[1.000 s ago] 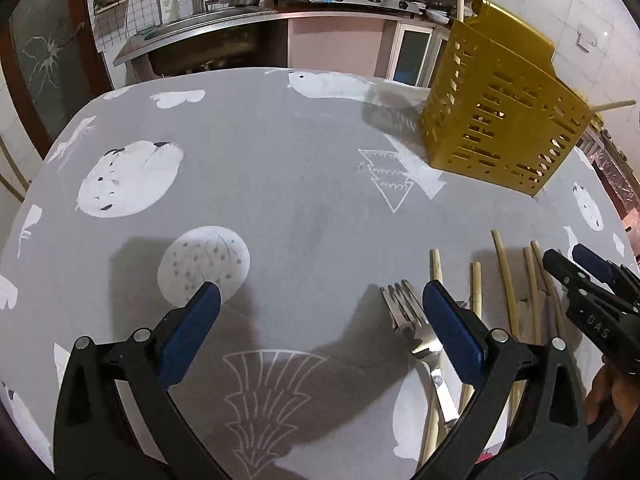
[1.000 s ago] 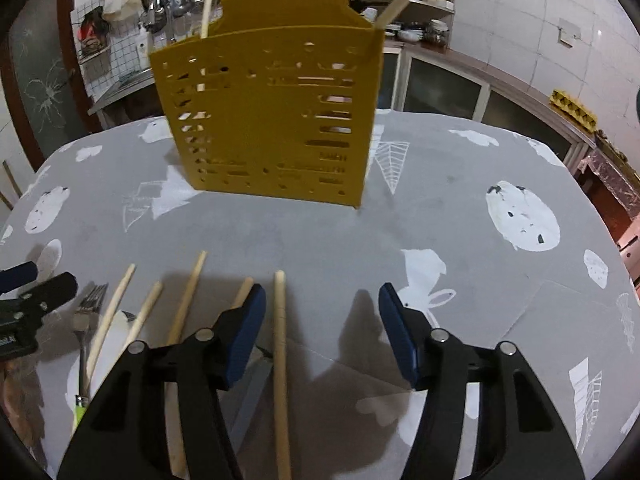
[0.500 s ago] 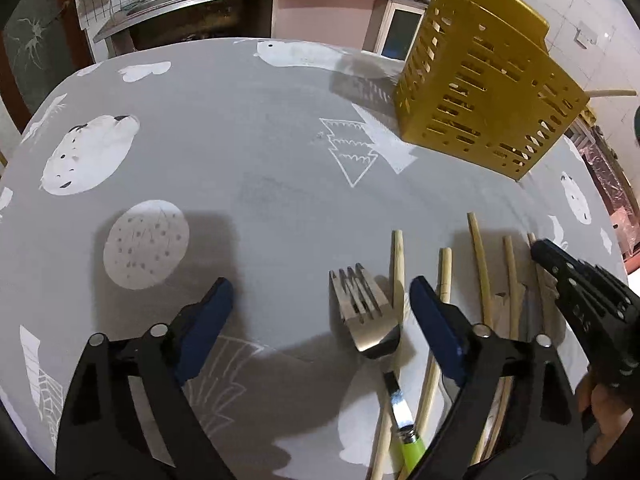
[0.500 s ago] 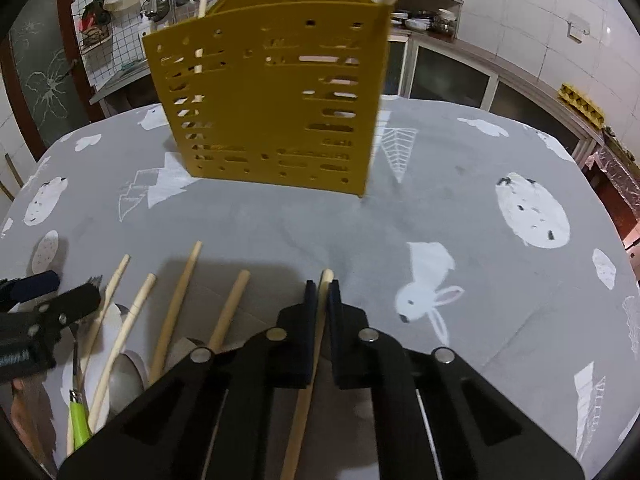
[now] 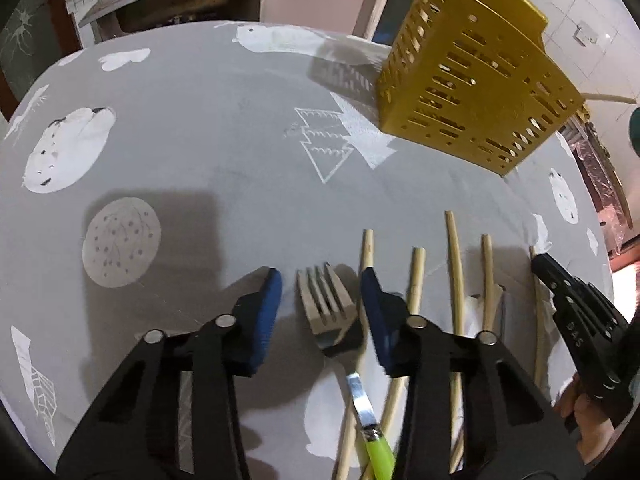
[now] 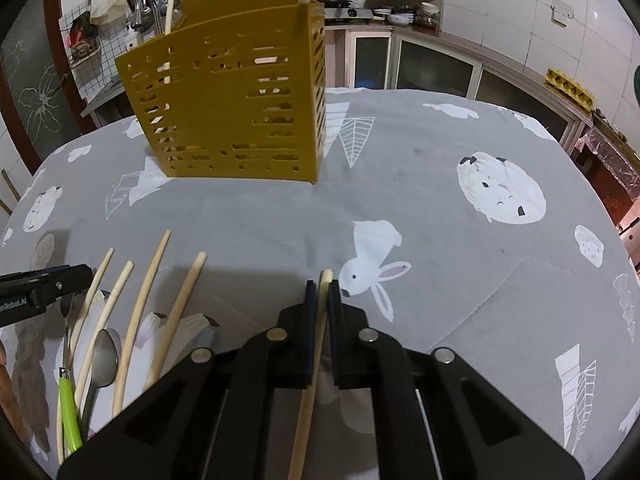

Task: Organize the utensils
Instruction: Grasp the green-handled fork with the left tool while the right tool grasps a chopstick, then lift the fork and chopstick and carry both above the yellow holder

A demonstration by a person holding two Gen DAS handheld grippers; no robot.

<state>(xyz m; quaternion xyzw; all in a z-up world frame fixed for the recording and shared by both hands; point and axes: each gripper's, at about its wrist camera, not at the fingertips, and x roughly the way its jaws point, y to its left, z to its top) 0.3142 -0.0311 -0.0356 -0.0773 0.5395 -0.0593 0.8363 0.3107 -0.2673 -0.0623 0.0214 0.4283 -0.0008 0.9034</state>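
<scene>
The bench, under its grey animal-print cloth, carries the yellow slotted caddy at about 11 o'clock in the right wrist view, with two sticks already poking from its top. Half a second ago the right gripper had only just clamped one chopstick; now its jaws are pressed tight on that stick near its far tip, which points to 12 o'clock, and the stick looks raised off the cloth, so the carry to the caddy has likely begun. The left gripper has meanwhile slid over and narrowed its spread: a second ago its jaws stood wide with the fork beside the right one, and now they are half spread and straddle the fork's tines without touching them, handle trailing toward 6 o'clock. That suggests the fork is the next pick. Four loose chopsticks and a spoon lie at 8 o'clock in the right wrist view.
</scene>
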